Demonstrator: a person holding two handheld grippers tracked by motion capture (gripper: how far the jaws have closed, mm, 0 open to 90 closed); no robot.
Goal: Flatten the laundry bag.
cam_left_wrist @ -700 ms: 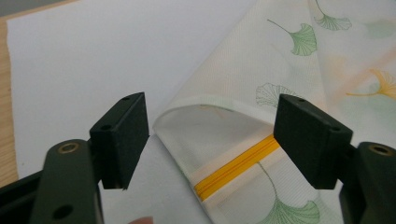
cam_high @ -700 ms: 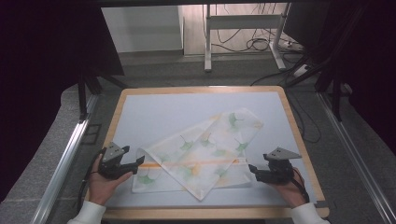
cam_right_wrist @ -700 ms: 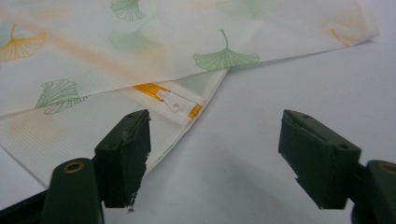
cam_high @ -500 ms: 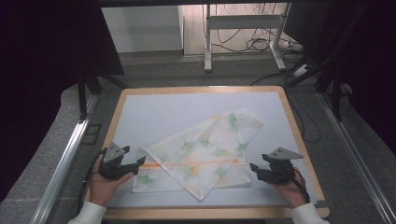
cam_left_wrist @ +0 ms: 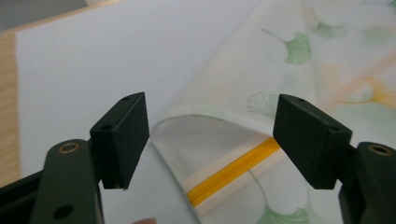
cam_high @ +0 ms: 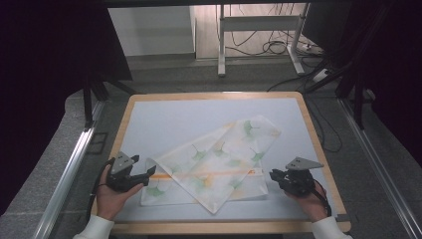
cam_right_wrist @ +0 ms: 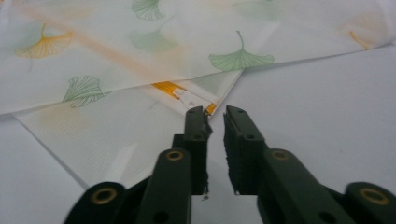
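Left gripper (cam_high: 144,175): near the front-left corner of the table, held low in the person's left hand (cam_high: 112,196); its 2 jaws stand wide apart around the cloth's near-left corner, touching nothing as far as its own view shows.
Right gripper (cam_high: 272,175): near the front-right corner, in the right hand (cam_high: 311,199); jaws narrow — a thin gap, nothing between them, tips just at the cloth's right corner.
Cloth (cam_high: 214,164): a thin white cloth printed with green and orange ginkgo leaves and an orange stripe (cam_left_wrist: 233,170), lying on the front half of the table. It is folded unevenly: 1 flap runs diagonally toward the back-right, over a lower layer along the front edge.
Progress: I judge the work to be folding or straightening this cloth, and it looks early. A first rough fold is down, but the edges do not line up. Neither corner is gripped yet.
Left to do: pinch both near corners, then lift and lay the layers square.
Table (cam_high: 149,124): pale mat inside a wooden rim; its back half is bare.
Beyond: a metal stand (cam_high: 259,30) and floor cables (cam_high: 278,47), well apart — nothing stands in the way.
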